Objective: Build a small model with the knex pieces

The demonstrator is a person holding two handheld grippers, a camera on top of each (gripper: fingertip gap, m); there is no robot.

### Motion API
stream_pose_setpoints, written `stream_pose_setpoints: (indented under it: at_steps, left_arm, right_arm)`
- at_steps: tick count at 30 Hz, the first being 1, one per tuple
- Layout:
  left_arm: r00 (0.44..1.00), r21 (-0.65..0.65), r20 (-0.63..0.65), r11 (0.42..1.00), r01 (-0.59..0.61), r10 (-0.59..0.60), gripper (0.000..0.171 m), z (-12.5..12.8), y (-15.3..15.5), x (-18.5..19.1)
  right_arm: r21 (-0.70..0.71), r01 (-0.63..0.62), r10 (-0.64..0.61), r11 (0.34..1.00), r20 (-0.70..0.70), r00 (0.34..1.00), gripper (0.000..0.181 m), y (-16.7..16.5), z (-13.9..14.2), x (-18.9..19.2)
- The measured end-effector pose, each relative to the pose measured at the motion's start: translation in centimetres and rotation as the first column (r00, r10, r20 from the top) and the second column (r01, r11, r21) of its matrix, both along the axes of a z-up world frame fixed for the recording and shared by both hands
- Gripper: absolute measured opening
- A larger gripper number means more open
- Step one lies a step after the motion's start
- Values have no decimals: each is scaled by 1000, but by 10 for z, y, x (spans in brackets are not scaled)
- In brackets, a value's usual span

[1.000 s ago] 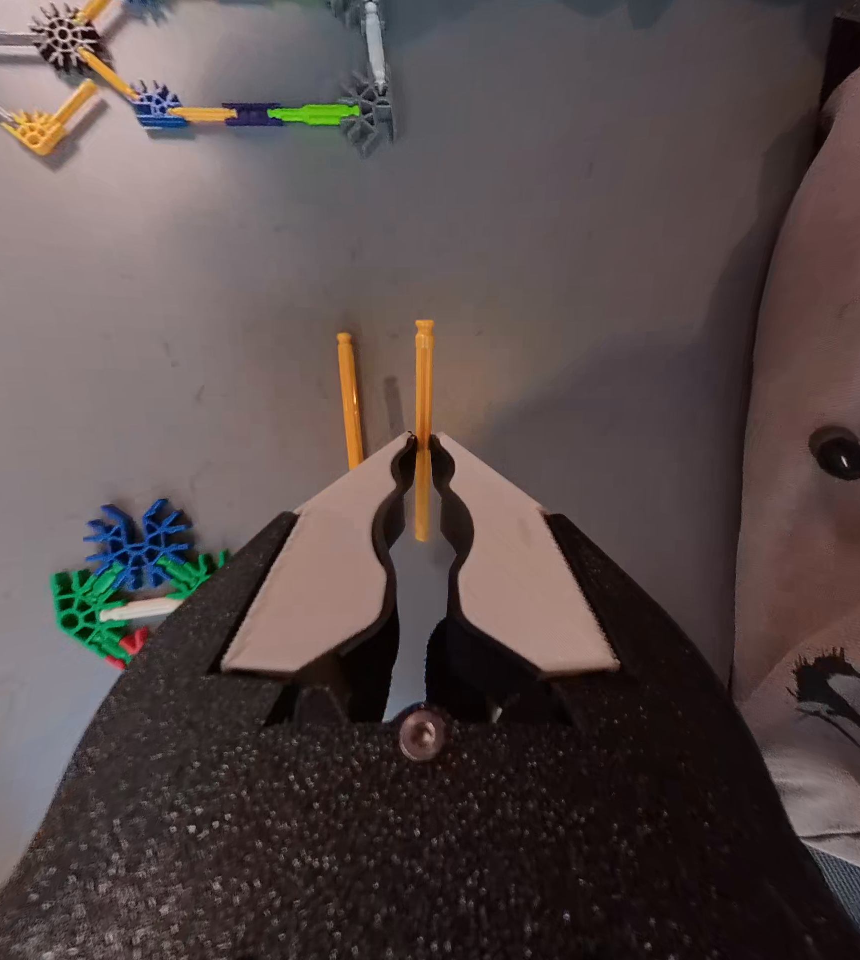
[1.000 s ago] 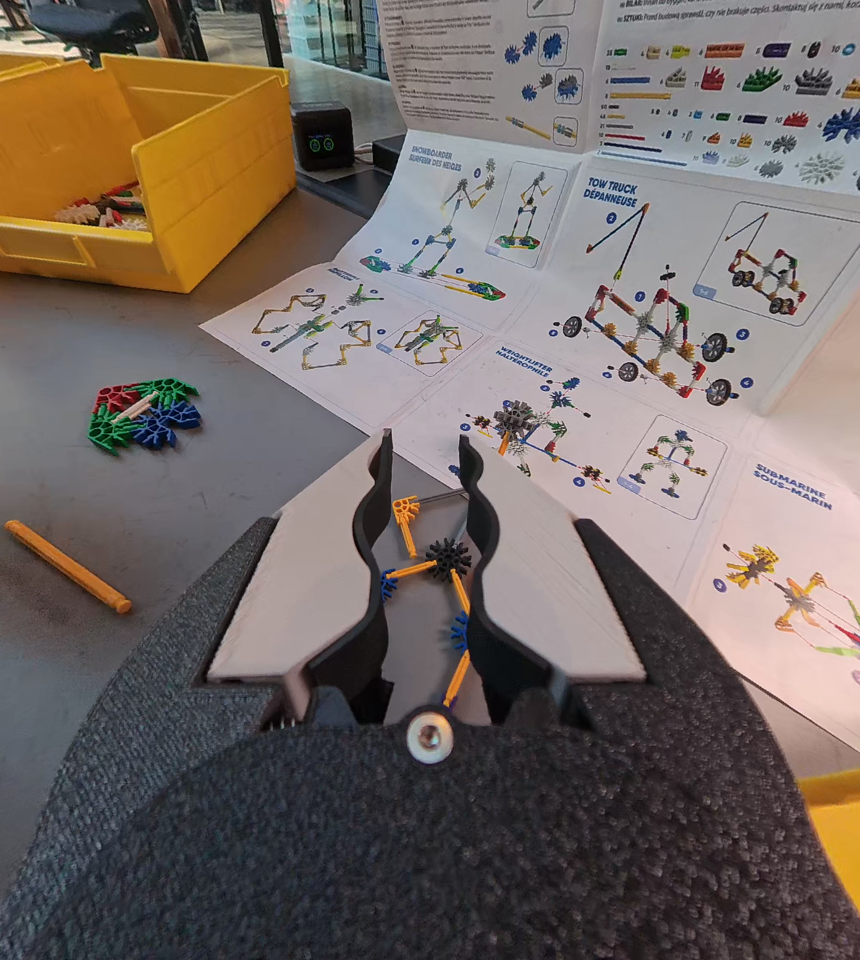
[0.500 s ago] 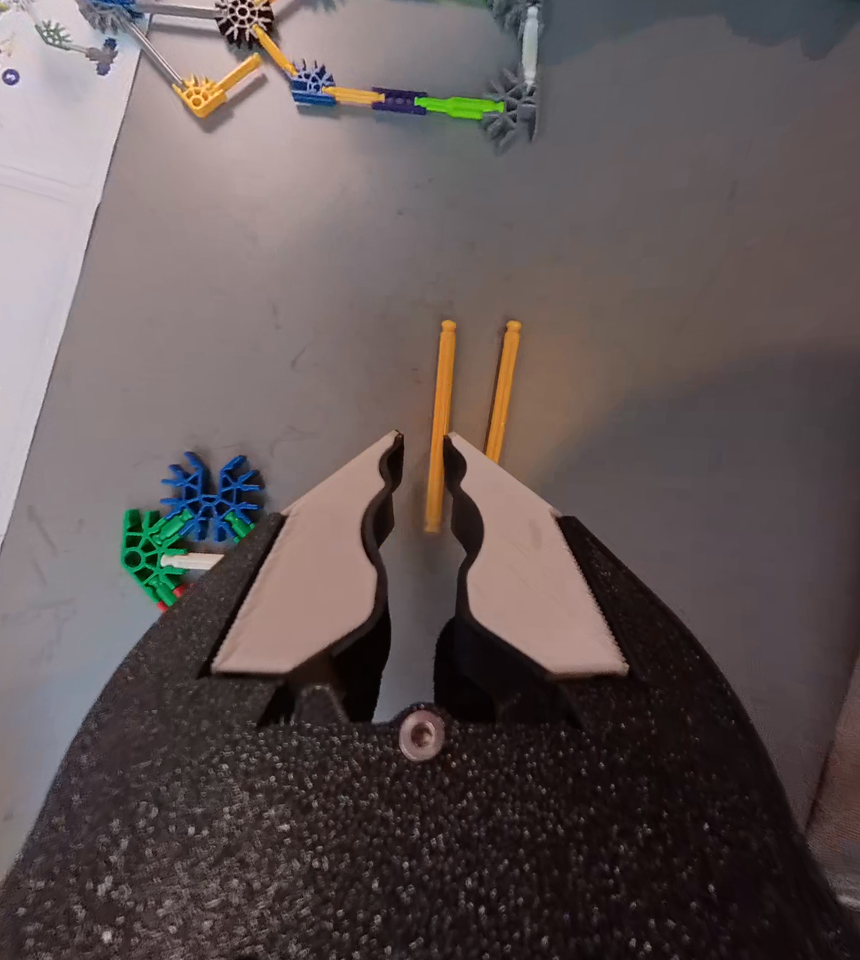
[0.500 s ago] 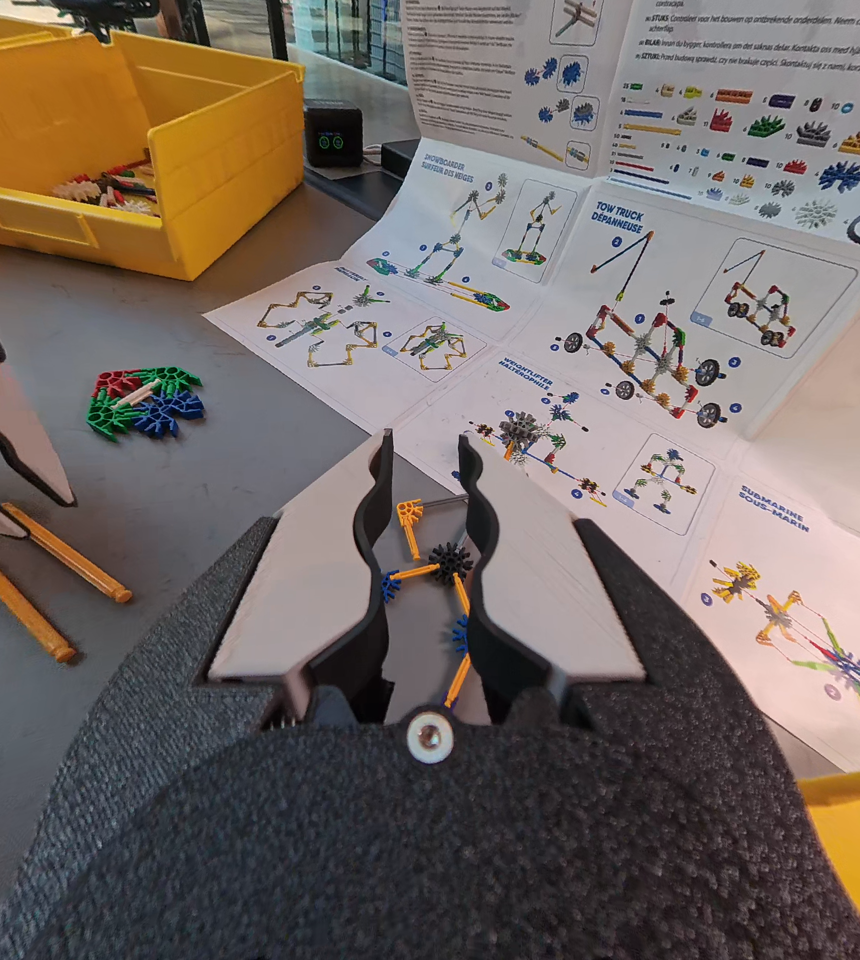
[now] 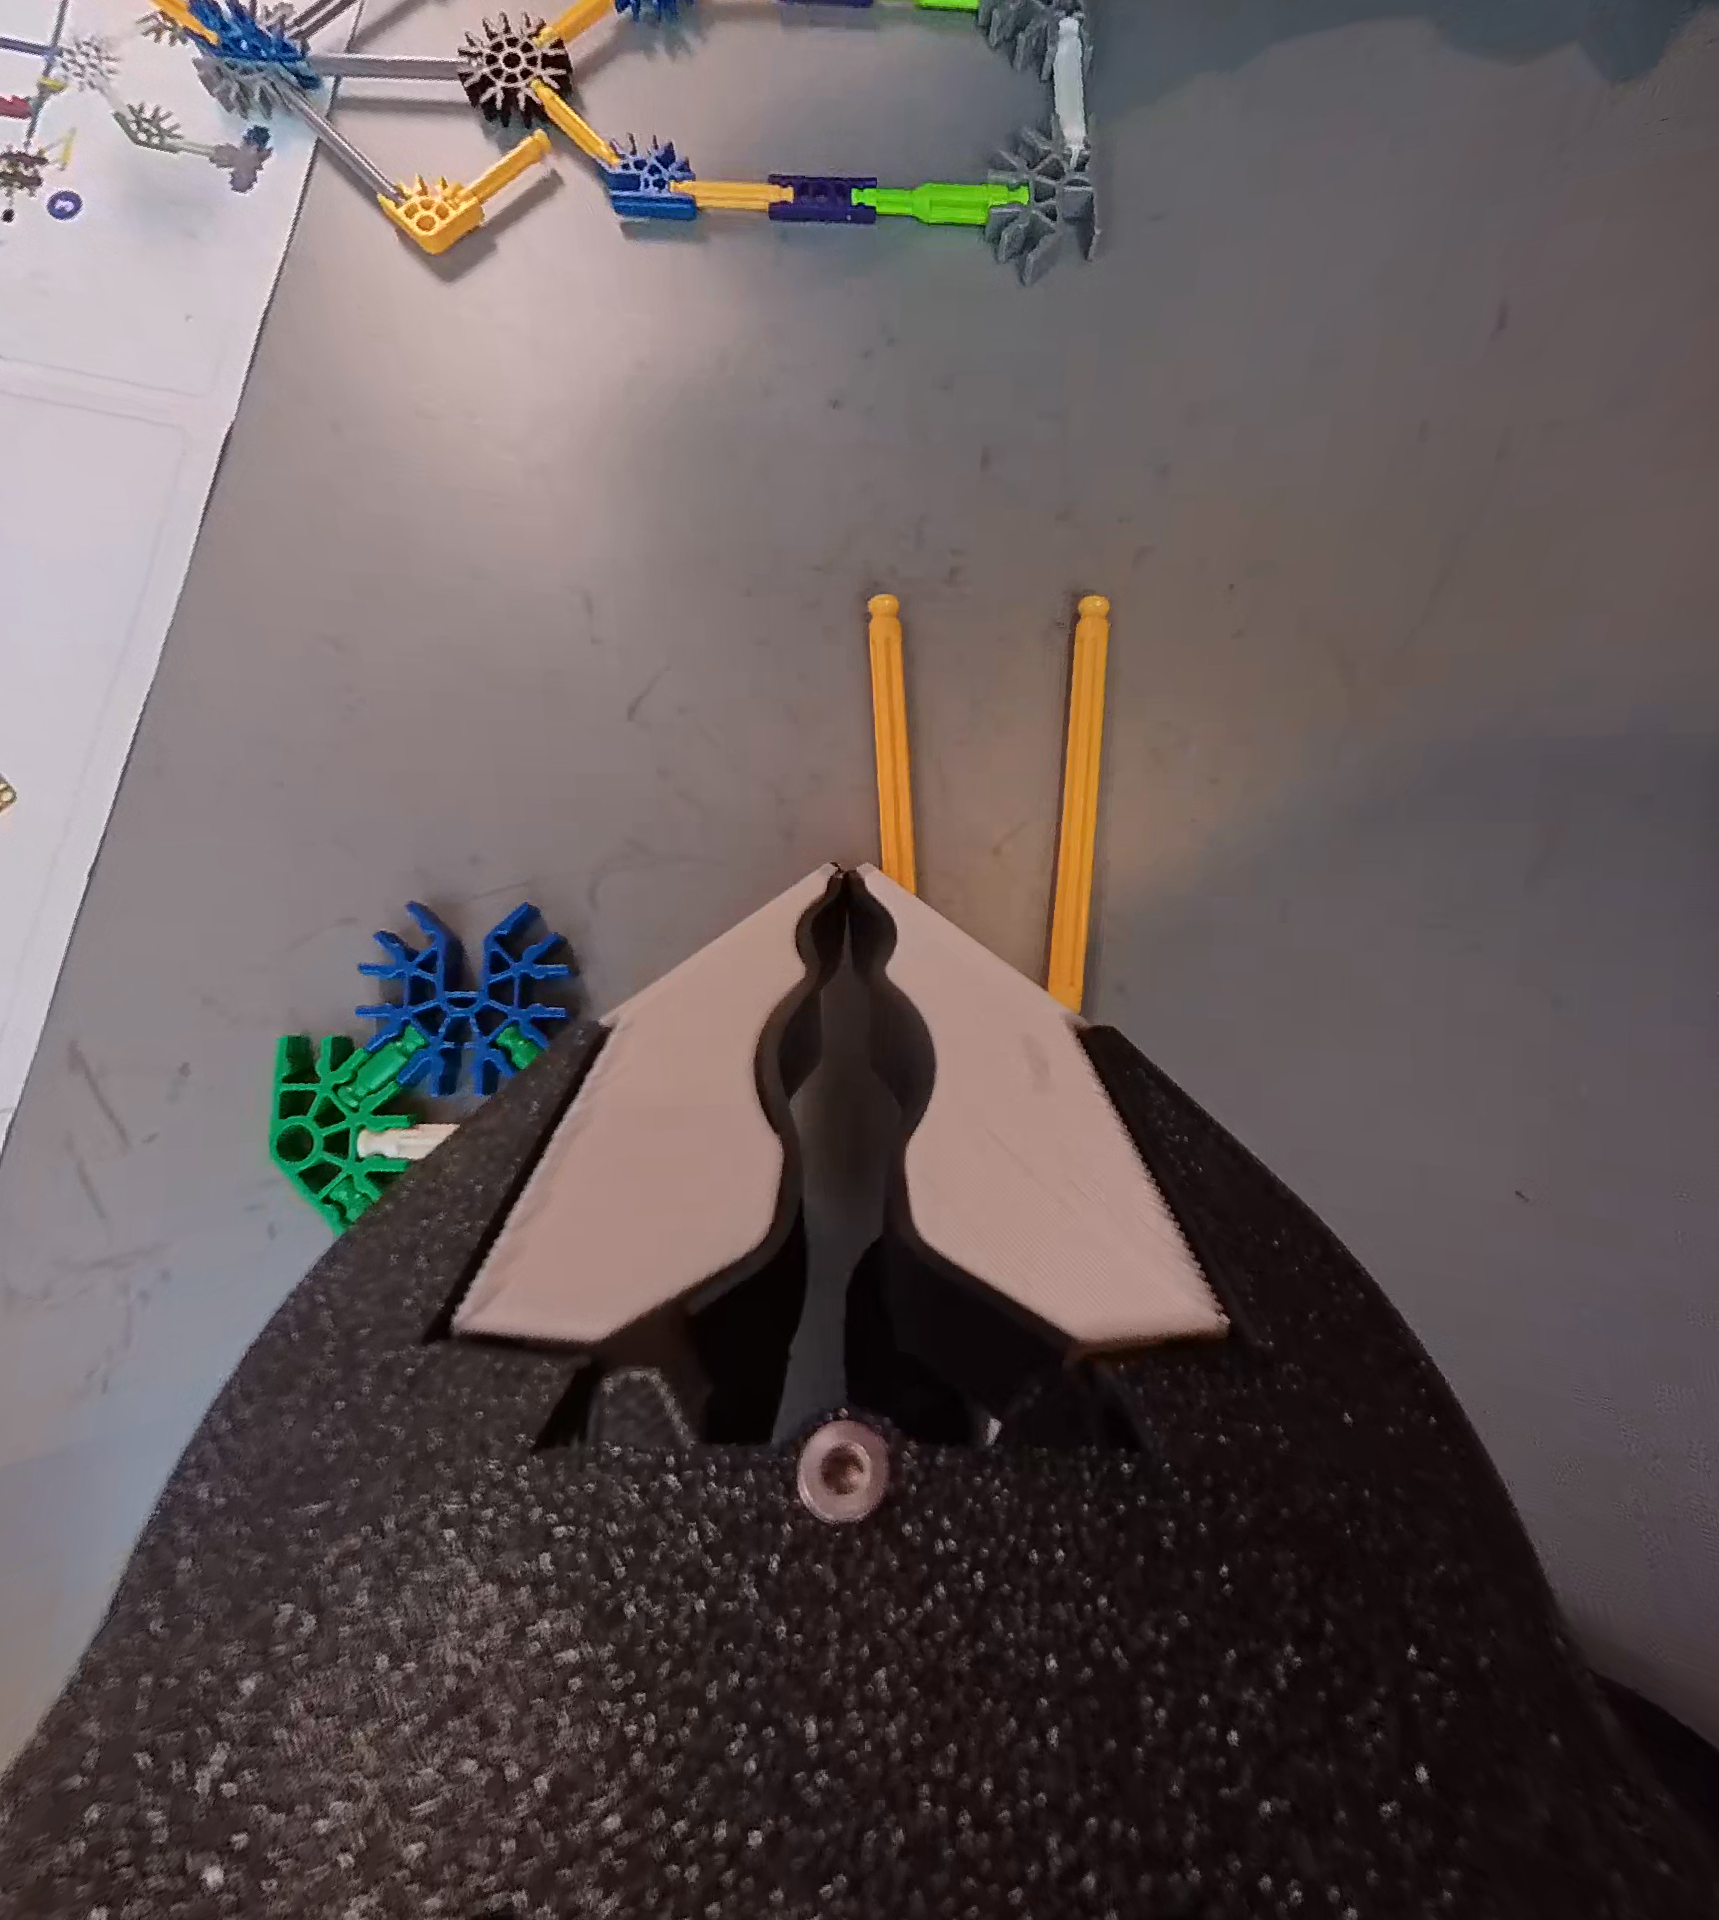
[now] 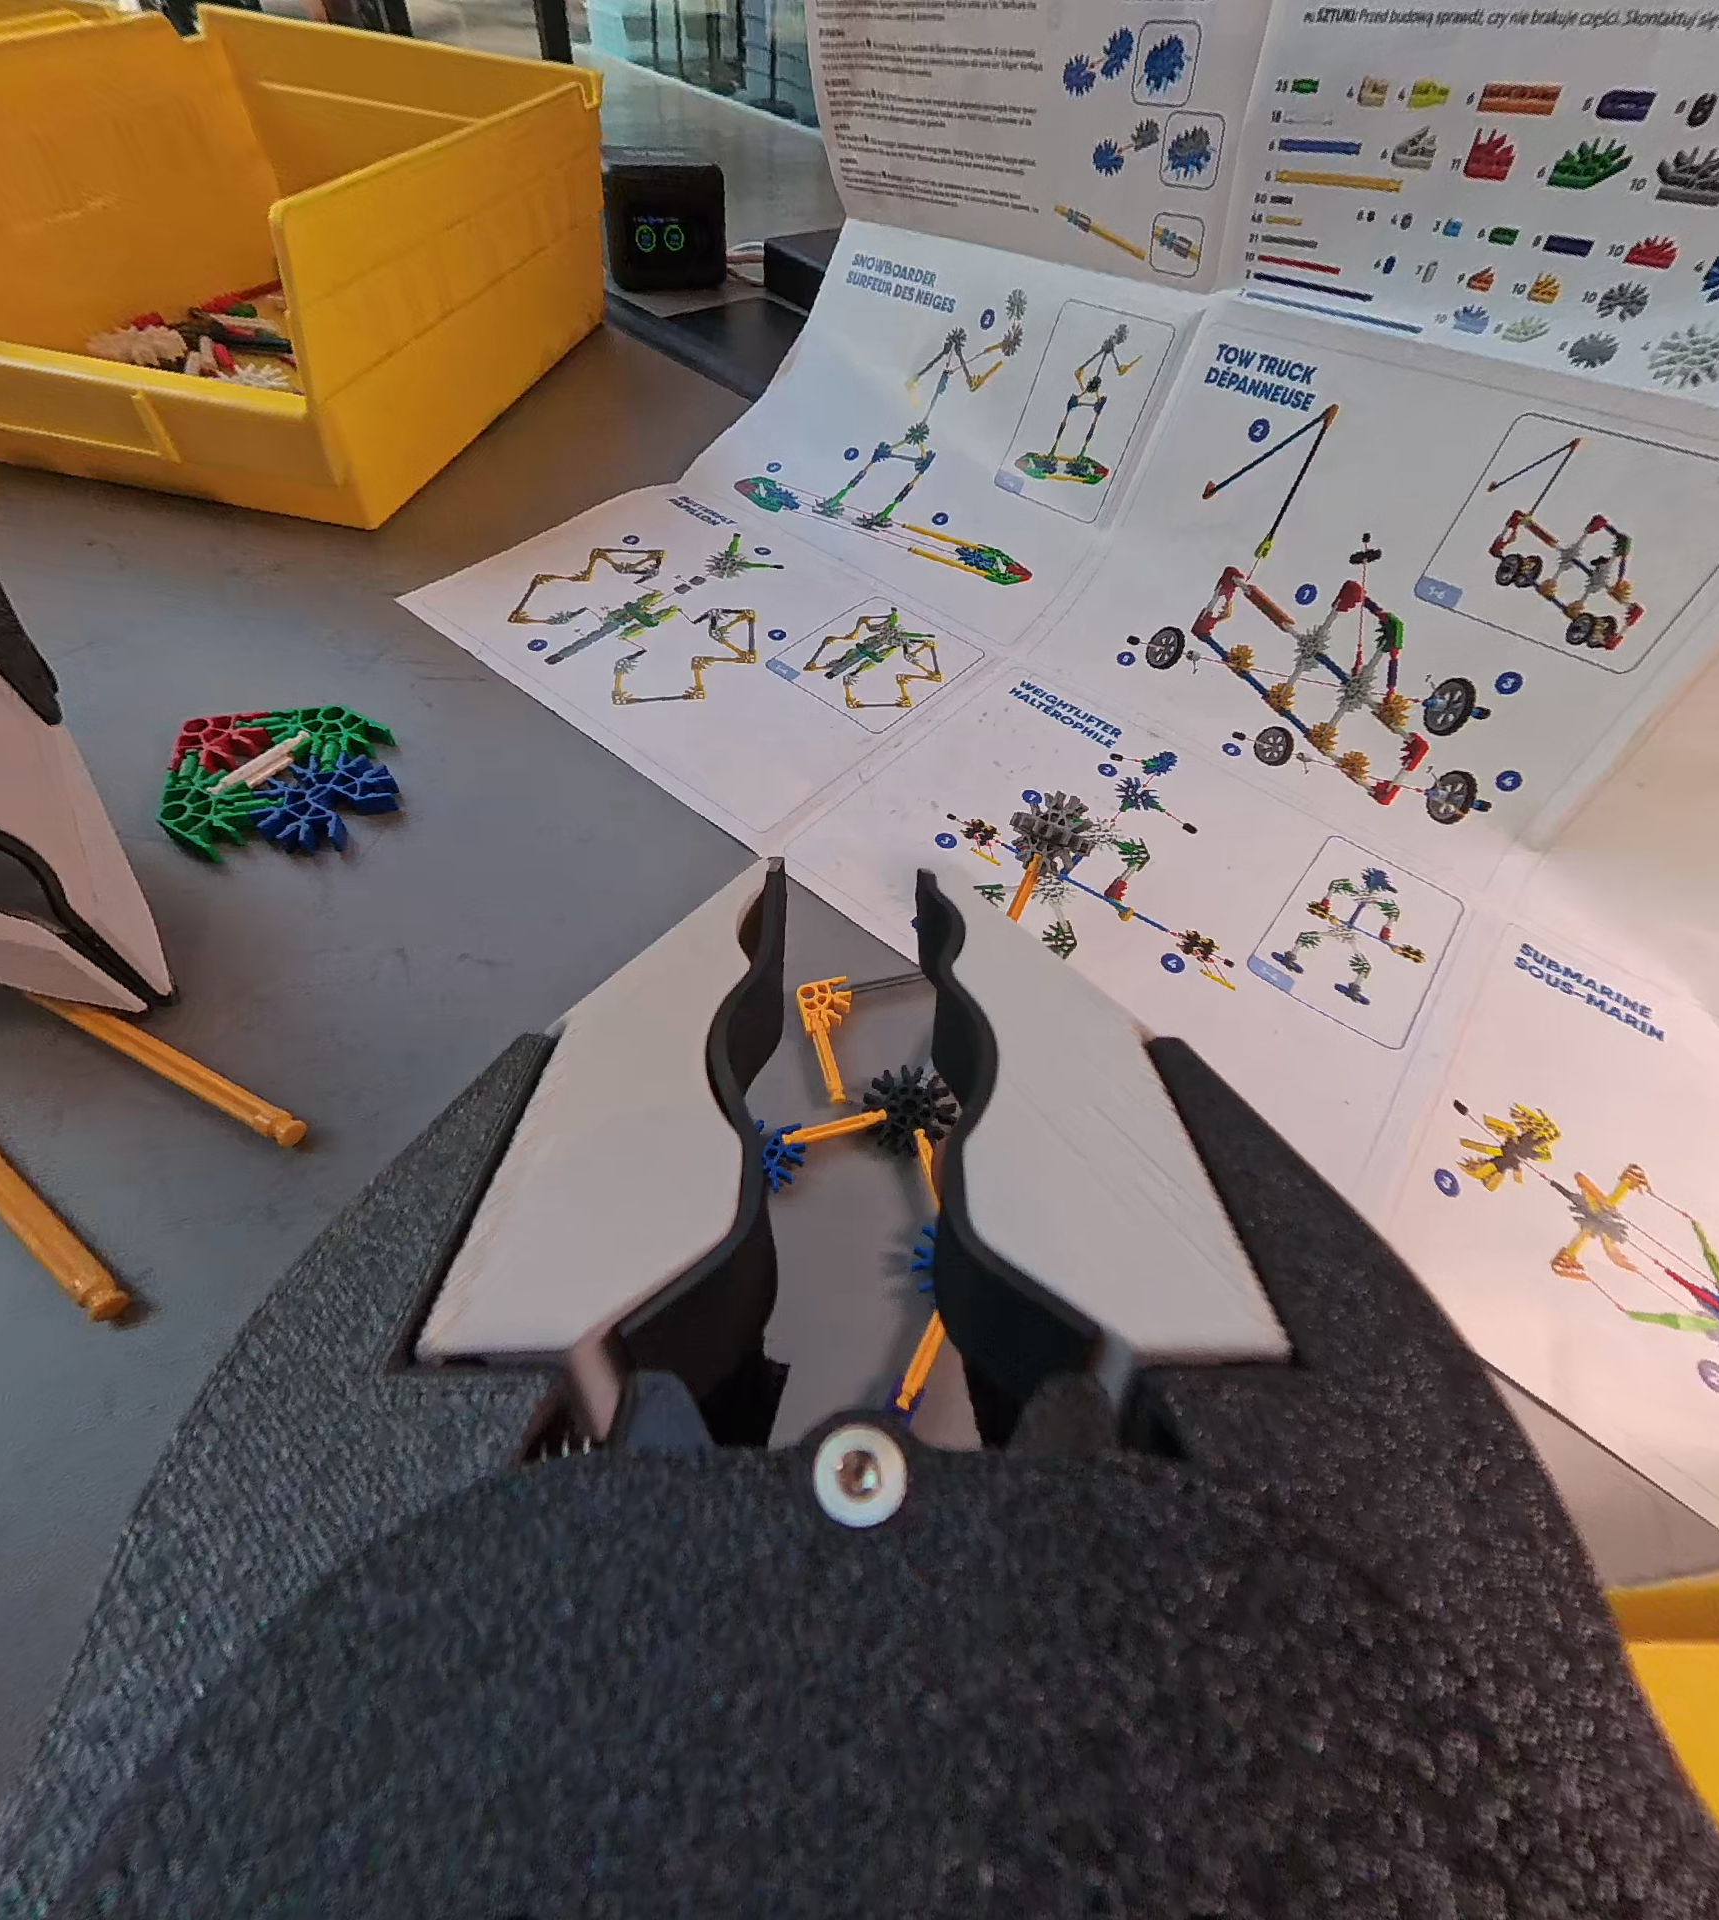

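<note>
My left gripper (image 5: pixel 839 875) is shut and empty, low over the grey table. Two yellow rods lie side by side there: one (image 5: pixel 889 743) runs under its right finger, the other (image 5: pixel 1078 800) lies just to the right. In the right wrist view the left gripper (image 6: pixel 159 995) has its tips at one rod (image 6: pixel 180 1070), with the second rod (image 6: pixel 13 1195) nearer. My right gripper (image 6: pixel 850 894) is open and empty above a flat toy assembly of rods and connectors, with its black connector (image 6: pixel 912 1112) between the fingers. The assembly (image 5: pixel 834 197) also shows at the top of the left wrist view.
A cluster of green, blue and red connectors (image 6: pixel 283 779) lies left of the rods (image 5: pixel 460 997). A large white instruction sheet (image 6: pixel 1042 644) covers the table's right side and folds up behind. A yellow bin (image 6: pixel 439 260) with parts and a small black device (image 6: pixel 666 223) stand at the back. There is about 20 centimetres between the tips of the two grippers.
My left gripper was shut on a yellow rod, opened and left it on the table beside the other rod, then shut empty. The right gripper has hardly moved.
</note>
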State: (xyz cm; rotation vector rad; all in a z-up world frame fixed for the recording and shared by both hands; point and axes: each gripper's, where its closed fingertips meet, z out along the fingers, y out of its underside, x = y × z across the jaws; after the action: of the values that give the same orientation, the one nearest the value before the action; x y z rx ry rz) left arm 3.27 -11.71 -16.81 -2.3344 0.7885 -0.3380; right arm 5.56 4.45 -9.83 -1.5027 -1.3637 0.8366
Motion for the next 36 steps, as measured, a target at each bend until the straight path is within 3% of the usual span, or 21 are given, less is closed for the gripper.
stream_pose_setpoints:
  at_steps: [3,7,9,12,14,16,18,21,24,27,30,36]
  left_arm:
    - [1000,48,24,999,-18,17,2,5,3,-5]
    - [985,207,125,968,-144,120,15,51,17,-31]
    - [961,331,135,903,-275,243,16,90,23,-72]
    - [867,464,176,737,-491,467,17,156,15,-159]
    - [781,446,159,662,-602,603,18,181,3,-221]
    - [701,393,75,625,-674,709,20,189,-4,-282]
    - [635,264,-39,621,-738,772,25,172,-6,-339]
    - [574,24,-180,587,-810,799,29,121,-8,-403]
    - [544,-166,-258,519,-839,798,30,66,-13,-433]
    - [533,-270,-287,466,-842,796,38,29,-14,-442]
    - [534,-312,-308,447,-839,787,40,11,-12,-441]
    - [542,-313,-314,454,-834,779,30,10,-6,-442]
  right_arm:
    - [-8,-3,3,1000,1,1000,23,0,-2,0]
    - [-17,-6,6,1000,-12,1000,23,-1,1,0]
    - [-15,-9,9,1000,-20,1000,23,-1,3,0]
    - [-9,-13,13,1000,-31,999,24,-2,7,0]
    - [-10,-17,16,1000,-35,999,23,-2,7,0]
    - [-17,-17,17,1000,-36,999,24,-2,7,0]
    - [-22,-19,18,1000,-36,999,24,-2,7,0]
    - [-13,-20,20,1000,-34,999,24,-2,7,0]
    - [5,-18,18,1000,-32,999,23,-2,8,0]
    - [17,-16,17,1000,-29,999,24,0,7,1]
    - [5,-17,17,1000,-27,999,24,1,5,1]
    - [-8,-14,14,1000,-25,1000,24,3,3,1]
